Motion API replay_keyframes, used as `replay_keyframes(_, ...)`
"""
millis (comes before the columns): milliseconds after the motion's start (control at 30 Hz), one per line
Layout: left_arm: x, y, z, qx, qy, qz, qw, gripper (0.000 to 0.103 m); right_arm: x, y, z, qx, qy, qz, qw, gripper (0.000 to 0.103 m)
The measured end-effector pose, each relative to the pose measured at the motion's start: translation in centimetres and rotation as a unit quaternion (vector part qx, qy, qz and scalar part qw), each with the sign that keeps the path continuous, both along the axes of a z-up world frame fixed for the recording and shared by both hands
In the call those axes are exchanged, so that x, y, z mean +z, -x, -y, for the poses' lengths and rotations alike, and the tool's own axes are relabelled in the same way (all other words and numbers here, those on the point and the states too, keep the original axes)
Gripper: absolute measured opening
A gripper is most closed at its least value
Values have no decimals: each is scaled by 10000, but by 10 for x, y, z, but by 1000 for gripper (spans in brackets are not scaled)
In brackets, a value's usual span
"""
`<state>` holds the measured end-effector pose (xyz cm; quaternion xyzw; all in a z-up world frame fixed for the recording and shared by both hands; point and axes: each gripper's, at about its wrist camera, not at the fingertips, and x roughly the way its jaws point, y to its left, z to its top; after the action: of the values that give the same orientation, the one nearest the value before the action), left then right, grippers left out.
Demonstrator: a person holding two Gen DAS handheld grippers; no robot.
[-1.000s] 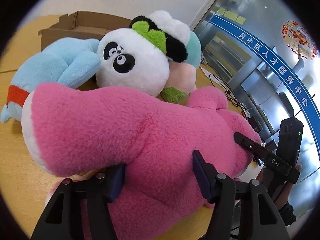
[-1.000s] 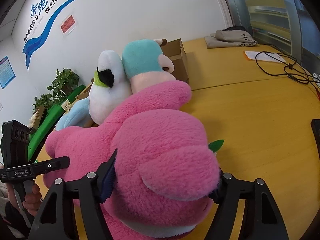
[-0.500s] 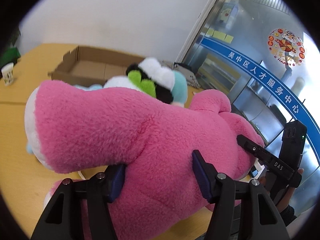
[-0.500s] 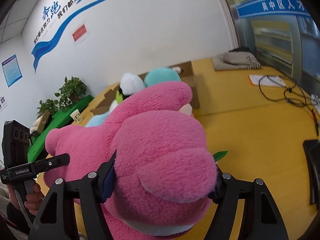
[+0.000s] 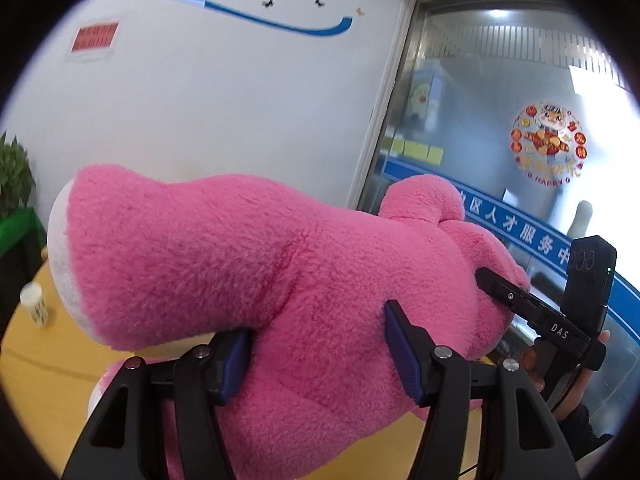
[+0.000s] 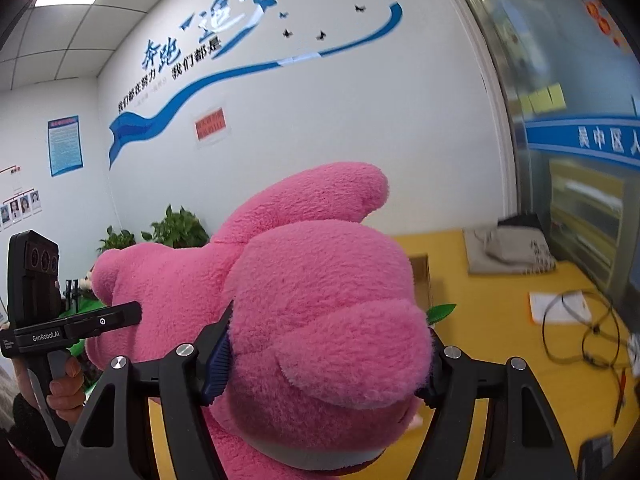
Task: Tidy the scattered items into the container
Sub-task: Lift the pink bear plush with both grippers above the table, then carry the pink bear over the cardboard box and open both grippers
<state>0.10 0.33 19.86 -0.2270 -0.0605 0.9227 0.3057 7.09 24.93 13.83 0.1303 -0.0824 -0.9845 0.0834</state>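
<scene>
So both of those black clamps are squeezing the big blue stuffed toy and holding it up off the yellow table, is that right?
Nearly: the toy is pink, not blue. The left wrist view shows the left gripper clamped on the pink plush toy; the right gripper squeezes its other end above the yellow table.

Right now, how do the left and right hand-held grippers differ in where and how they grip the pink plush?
The left hand-held gripper clamps the pink plush at its body below a limb; the right hand-held gripper clamps a rounded end. The right one's jaws stand wider apart and have just been closing further. Both are shut on the plush, holding it above the yellow table.
</scene>
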Motion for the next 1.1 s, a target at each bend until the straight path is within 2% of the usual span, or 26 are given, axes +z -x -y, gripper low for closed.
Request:
replay_keyframes(167, 50, 39, -9, 82, 13, -478, 9988, 61, 53, 37, -1, 94, -77, -419, 9990, 76)
replay_keyframes(300, 76, 79, -15, 90, 35, -711, 9974, 61, 87, 73, -4, 104, -151, -665, 9976, 76)
replay_keyframes(433, 90, 127, -21, 93, 24, -788, 9968, 61, 114, 117, -8, 84, -253, -840, 9961, 76)
replay_keyframes(533, 90, 169, -24, 134, 8, -752, 9971, 61, 126, 157, -11, 69, -301, -873, 9957, 76)
replay_keyframes(667, 72, 227, -29, 114, -31, -569, 9983, 61, 129, 213, -16, 18, -357, -781, 9963, 75)
replay_keyframes(767, 47, 266, -35, 41, -32, -431, 9991, 61, 117, 254, -23, -45, -319, -591, 9977, 75)
replay_keyframes(967, -33, 338, -50, -47, 35, 195, 9998, 60, 57, 329, -44, -193, -245, -26, 9995, 75)
replay_keyframes(1100, -88, 370, -55, -53, 199, 699, 9973, 58, 2, 379, -58, -188, -131, 604, 9979, 73)
